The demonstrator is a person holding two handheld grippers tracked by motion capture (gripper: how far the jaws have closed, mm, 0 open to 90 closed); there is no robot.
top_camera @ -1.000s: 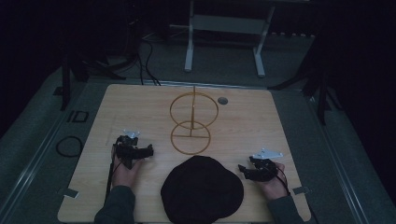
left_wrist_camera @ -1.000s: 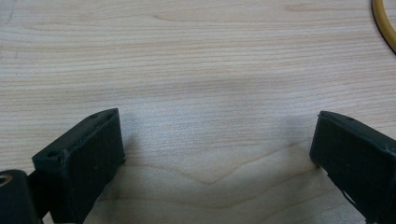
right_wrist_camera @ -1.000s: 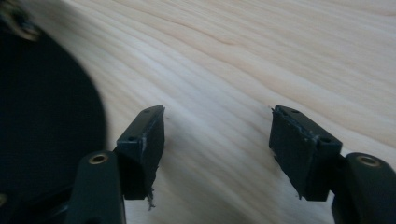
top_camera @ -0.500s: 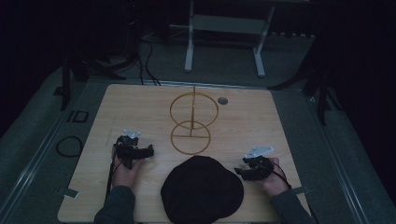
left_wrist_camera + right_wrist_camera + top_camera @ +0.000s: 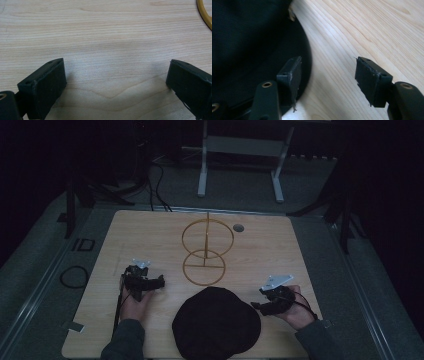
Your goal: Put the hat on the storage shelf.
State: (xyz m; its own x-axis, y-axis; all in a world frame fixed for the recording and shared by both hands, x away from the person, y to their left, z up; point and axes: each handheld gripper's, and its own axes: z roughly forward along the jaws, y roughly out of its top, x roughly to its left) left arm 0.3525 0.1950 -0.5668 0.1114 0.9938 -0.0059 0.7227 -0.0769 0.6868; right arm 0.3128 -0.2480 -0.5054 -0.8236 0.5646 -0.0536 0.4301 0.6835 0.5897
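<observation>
A black hat (image 5: 216, 322) lies at the near middle of the wooden table (image 5: 150, 235). My right gripper (image 5: 257, 300) hovers at its right side, pointing at it. In the right gripper view the right gripper (image 5: 328, 62) is open; its jaws have just been opening. Bare wood lies between them, and the hat (image 5: 249, 37) has its brim edge at the left jaw. A gold wire stand (image 5: 206, 251) with two rings is mid-table. My left gripper (image 5: 158, 281) rests left of it. The left gripper (image 5: 115, 65) is open wide over bare wood, with the gold ring (image 5: 203, 12) at the top right.
A small grey round grommet (image 5: 238, 227) sits in the table behind the stand. A black cable loop (image 5: 74, 276) lies on the floor to the left. A white metal frame (image 5: 240, 150) stands beyond the table's far edge.
My right gripper has risen a little and shifted left toward the hat. The left gripper has stayed where it was.
</observation>
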